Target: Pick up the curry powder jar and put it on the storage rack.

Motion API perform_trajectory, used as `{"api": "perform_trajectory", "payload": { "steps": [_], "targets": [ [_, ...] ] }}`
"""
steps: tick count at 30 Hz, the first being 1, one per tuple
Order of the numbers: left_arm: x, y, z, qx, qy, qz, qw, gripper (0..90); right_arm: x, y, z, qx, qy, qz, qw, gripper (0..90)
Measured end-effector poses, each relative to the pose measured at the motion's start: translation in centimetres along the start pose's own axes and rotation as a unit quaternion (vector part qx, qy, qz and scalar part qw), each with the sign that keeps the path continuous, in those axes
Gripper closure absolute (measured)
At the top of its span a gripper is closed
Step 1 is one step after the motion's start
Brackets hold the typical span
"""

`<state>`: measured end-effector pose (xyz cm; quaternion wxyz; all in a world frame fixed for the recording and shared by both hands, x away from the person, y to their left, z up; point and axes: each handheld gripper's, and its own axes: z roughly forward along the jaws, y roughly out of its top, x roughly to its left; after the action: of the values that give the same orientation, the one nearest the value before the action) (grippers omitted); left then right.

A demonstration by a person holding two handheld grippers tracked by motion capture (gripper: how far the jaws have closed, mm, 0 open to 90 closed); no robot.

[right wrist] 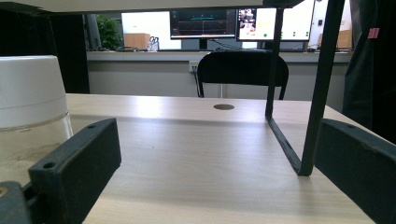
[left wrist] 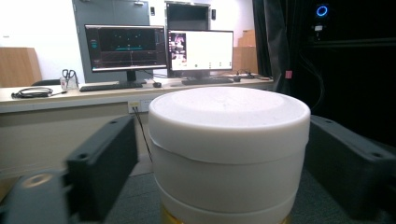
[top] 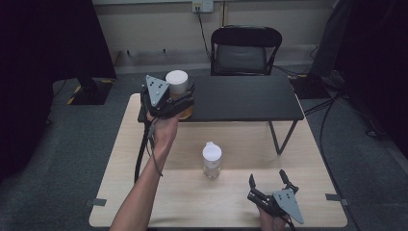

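Observation:
A white-lidded jar [top: 176, 81] with amber contents stands on the left end of a black raised shelf [top: 240, 98]. My left gripper [top: 179, 96] is around it, jaws on either side of the lid [left wrist: 229, 140] with a thin gap at each pad, so it is open. A clear jar with a white lid [top: 211, 159] stands in the middle of the wooden table [top: 192, 202]; it appears at the left edge of the right gripper view [right wrist: 28, 107]. My right gripper [top: 267, 177] rests near the table's front right, open and empty [right wrist: 217, 140].
The shelf's black leg [right wrist: 308, 116] stands on the table just ahead of my right gripper. A black chair [top: 245, 50] sits behind the table. Dark curtains hang at both sides. Bare tabletop lies between the clear jar and the front edge.

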<state>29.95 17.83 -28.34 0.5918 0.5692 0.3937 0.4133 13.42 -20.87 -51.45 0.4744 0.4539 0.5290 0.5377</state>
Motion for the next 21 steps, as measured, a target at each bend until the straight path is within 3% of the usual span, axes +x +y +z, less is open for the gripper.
{"api": "perform_trajectory", "payload": {
  "steps": [4,21],
  "targets": [
    [0.2,0.4,0.0,0.014,0.003,-0.014,0.9998,0.0,0.0,0.0,0.0,0.000,0.000,0.000,1.0000,0.0],
    [0.7,-0.7,-1.5,-0.006,0.003,-0.020,0.9998,0.0,0.0,0.0,0.0,0.000,-0.001,0.000,1.0000,0.0]
  ]
}}
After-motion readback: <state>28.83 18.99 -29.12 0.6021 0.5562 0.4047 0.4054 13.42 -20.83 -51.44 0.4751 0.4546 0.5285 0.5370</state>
